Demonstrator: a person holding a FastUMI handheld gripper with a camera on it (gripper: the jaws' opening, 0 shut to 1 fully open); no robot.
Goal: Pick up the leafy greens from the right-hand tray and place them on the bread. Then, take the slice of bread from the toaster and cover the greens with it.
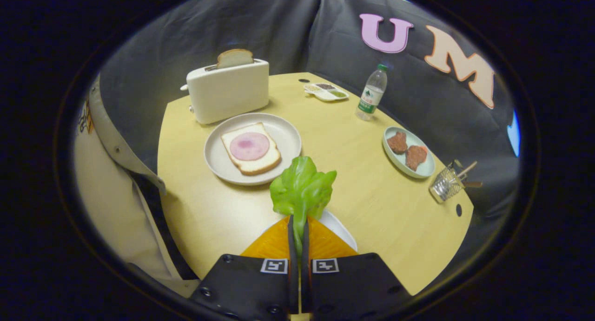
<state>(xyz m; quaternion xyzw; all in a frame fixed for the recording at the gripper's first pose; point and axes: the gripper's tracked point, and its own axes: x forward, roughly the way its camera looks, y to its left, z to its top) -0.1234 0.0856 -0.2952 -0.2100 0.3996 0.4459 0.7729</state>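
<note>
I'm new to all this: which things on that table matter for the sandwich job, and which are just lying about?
In the job: leafy greens pinched in the gripper; bread with ham on its plate; bread slice in the toaster.

Lying about: water bottle, meat dish, sectioned tray, wire basket.

Gripper fingers closed tight on leafy greens, raised.

The gripper pinched the crinkled green lettuce leaf, whose stem was hidden between its fingers. These covered most of a white tray. The small white divided dish's contents were too small to tell.
</note>
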